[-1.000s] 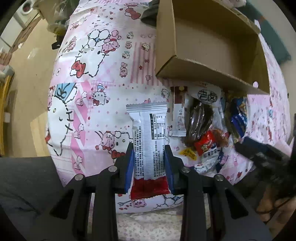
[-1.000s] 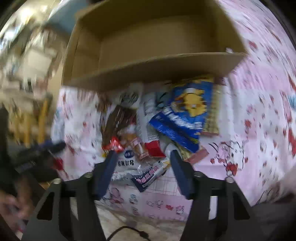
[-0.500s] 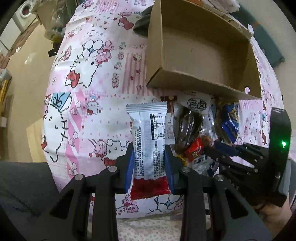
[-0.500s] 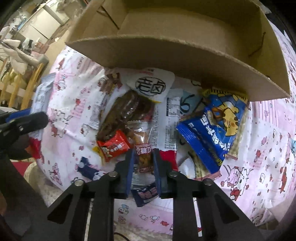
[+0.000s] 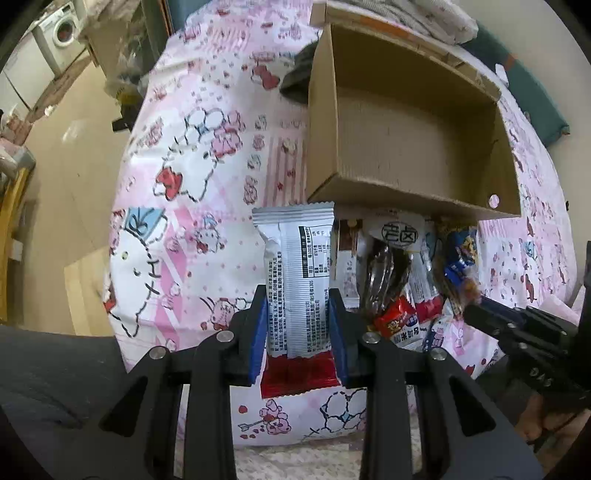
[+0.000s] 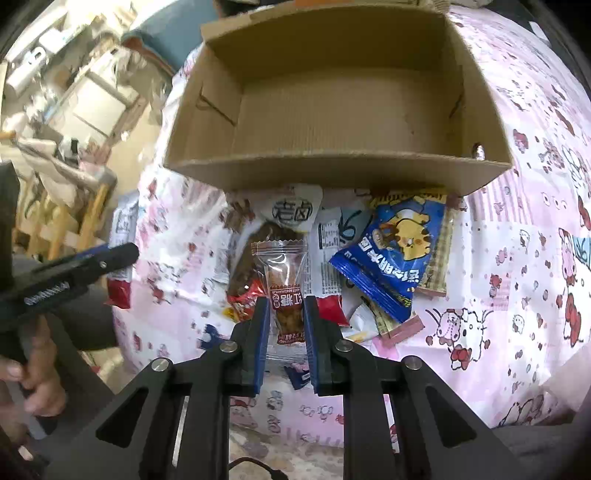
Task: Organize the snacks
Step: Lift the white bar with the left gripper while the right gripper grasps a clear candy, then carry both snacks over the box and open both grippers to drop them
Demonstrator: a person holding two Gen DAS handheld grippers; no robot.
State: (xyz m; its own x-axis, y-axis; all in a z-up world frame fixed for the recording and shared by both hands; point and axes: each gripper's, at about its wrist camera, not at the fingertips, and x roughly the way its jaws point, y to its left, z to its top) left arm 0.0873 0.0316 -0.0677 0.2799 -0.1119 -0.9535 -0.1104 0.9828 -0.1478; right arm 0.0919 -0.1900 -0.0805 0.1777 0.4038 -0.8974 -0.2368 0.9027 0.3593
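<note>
1. The left gripper (image 5: 297, 325) is clamped narrowly on a silver-and-red snack packet (image 5: 297, 280), blue pads pressing its long edges; the packet stands upright, its printed back facing the camera and its red end hanging below the fingers.
2. The right gripper (image 6: 286, 325) is closed almost fully on a small clear candy packet (image 6: 286, 291) with a red label, lifted clear of the pile; its crimped top edge points toward the box.
3. Under and behind the right gripper lies the snack pile (image 6: 332, 266) on the pink cartoon-print cloth (image 6: 517, 295): a blue packet with a yellow cartoon figure (image 6: 395, 254), a dark brown packet with a white oval label (image 6: 291, 212), a small red packet (image 6: 245, 299) and several white-and-red ones, overlapping one another.
4. The open cardboard box (image 6: 332, 173) sits just beyond the pile, its near wall touching or overlapping the furthest packets; nothing shows on its floor.
5. In the right wrist view a hand (image 6: 33, 373) holds the left gripper at the left edge.
6. Beyond the cloth's left edge are a wooden floor and a washing machine (image 5: 59, 29).
</note>
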